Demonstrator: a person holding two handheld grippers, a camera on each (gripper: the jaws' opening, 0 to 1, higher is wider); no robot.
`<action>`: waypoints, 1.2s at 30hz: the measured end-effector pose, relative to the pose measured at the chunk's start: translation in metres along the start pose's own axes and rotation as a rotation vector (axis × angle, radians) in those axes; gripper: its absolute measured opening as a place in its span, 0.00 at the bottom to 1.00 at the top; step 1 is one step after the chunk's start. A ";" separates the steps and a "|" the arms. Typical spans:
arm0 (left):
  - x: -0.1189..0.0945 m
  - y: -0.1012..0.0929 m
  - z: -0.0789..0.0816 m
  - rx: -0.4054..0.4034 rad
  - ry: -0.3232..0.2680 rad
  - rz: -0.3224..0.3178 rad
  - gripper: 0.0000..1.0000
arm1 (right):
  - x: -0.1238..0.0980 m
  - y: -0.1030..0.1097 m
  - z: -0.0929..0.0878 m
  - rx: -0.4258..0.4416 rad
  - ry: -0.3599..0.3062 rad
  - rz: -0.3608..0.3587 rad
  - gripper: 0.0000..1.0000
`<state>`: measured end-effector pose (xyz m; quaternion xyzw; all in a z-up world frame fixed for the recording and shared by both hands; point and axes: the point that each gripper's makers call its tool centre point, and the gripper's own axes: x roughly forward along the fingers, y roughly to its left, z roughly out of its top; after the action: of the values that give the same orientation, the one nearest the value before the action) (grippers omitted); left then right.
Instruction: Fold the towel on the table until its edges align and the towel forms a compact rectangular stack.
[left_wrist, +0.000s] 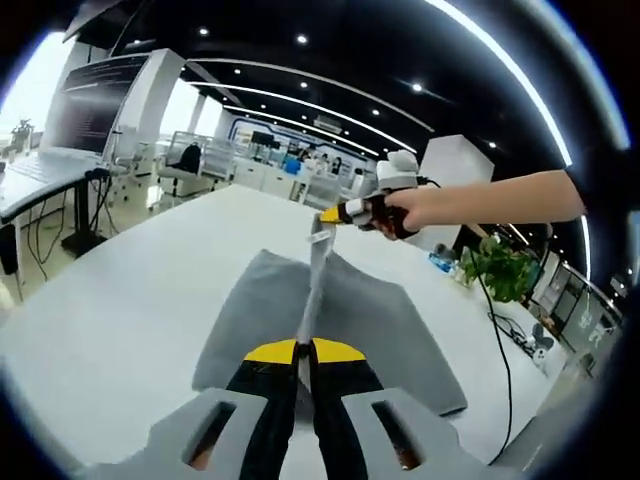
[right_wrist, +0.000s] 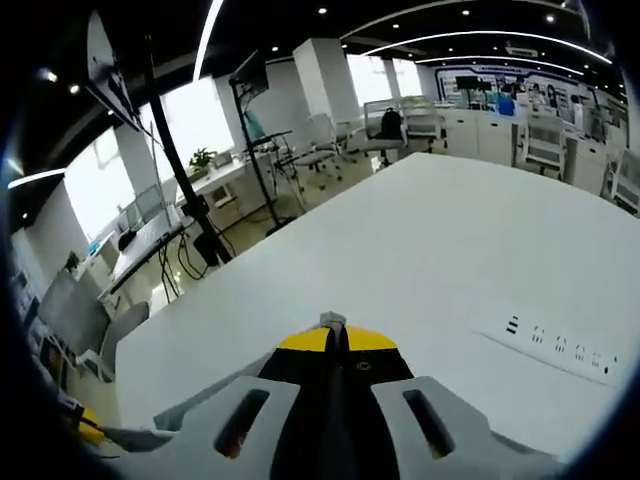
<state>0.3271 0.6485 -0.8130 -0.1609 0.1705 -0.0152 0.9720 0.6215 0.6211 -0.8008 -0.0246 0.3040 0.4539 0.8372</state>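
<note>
A grey towel (left_wrist: 350, 320) lies on the white table (left_wrist: 120, 300), with one edge lifted and stretched into a thin taut line (left_wrist: 315, 285). In the left gripper view my left gripper (left_wrist: 303, 358) is shut on the near end of that edge. The right gripper (left_wrist: 328, 216), held by a hand (left_wrist: 405, 208), pinches the far end above the towel's back side. In the right gripper view the right gripper (right_wrist: 333, 335) is shut, with a small grey bit of towel (right_wrist: 332, 320) at its tips, and looks out over the bare table (right_wrist: 420, 250).
A white power strip (right_wrist: 555, 350) lies on the table at the right. A potted plant (left_wrist: 500, 265), a bottle (left_wrist: 443, 260) and a black cable (left_wrist: 500, 340) sit beyond the towel. A desk with a monitor (left_wrist: 95, 100) stands left; chairs (right_wrist: 385, 125) stand past the table's far edge.
</note>
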 end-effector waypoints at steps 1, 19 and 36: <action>0.000 0.003 0.001 0.002 -0.012 0.012 0.04 | 0.002 0.001 0.000 0.002 -0.001 0.003 0.01; 0.002 0.040 -0.016 -0.189 -0.099 0.085 0.04 | 0.037 0.008 -0.011 0.136 0.003 0.013 0.02; 0.014 0.076 -0.051 -0.324 -0.099 0.154 0.04 | 0.079 0.016 -0.036 0.148 0.027 0.043 0.02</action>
<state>0.3212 0.7040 -0.8871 -0.3025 0.1343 0.0947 0.9389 0.6239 0.6780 -0.8684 0.0377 0.3483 0.4476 0.8228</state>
